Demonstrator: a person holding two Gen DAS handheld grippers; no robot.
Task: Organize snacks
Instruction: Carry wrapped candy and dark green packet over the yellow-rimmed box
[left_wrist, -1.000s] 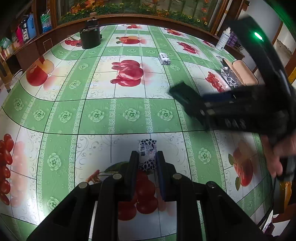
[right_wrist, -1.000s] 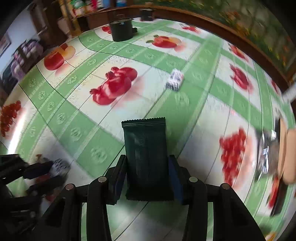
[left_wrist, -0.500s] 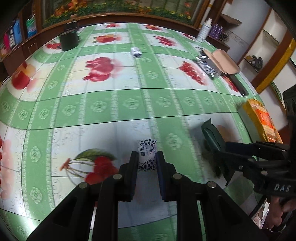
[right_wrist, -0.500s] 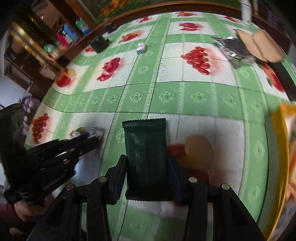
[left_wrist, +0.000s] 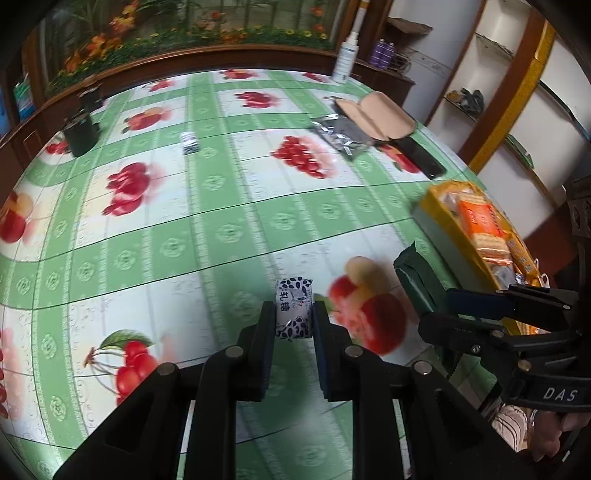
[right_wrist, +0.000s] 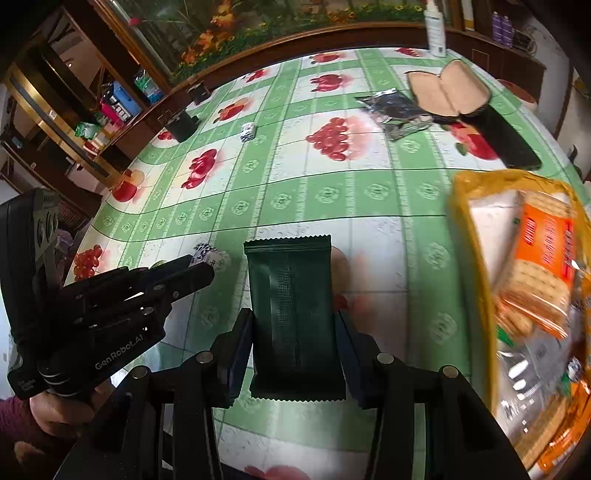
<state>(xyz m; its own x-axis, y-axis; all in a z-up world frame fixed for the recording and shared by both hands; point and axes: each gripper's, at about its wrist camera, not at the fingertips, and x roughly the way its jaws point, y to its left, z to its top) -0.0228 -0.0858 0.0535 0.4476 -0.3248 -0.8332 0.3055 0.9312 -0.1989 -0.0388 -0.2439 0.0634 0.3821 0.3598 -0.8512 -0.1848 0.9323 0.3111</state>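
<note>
Left tongs (left_wrist: 294, 314) clamped on a small white-and-blue candy (left_wrist: 294, 312), held clear above the desk (left_wrist: 221, 229); candy's long axis along the fingers. Right tongs (right_wrist: 294, 328) clamped on a dark green packet (right_wrist: 293, 314), long axis also running forward, its serrated far end well past the fingertips.

Yellow tray (right_wrist: 471, 258) to the right of both tongs, already holding an orange cracker pack (right_wrist: 546, 251) and other wrapped snacks. Right tongs nearer: tray rim just beside the packet in the right view. In the left view, tray (left_wrist: 436, 206) up and to the right, with the right tongs (left_wrist: 436, 317) and the packet (left_wrist: 413, 280) between the candy and it. Probably a carry toward the tray, packet first, candy behind.

Open cloth between tongs and tray, nothing lying in the path. Tray close to the desk's right edge, so little margin beyond it. Risk of the two tools bumping if both swing right together.

Farther off: second candy (left_wrist: 190, 143), foil pouch (left_wrist: 341, 136), glasses case (left_wrist: 384, 115), black slab (left_wrist: 421, 158), dark cup (left_wrist: 80, 133), spray bottle (left_wrist: 345, 55) at the far rim.
</note>
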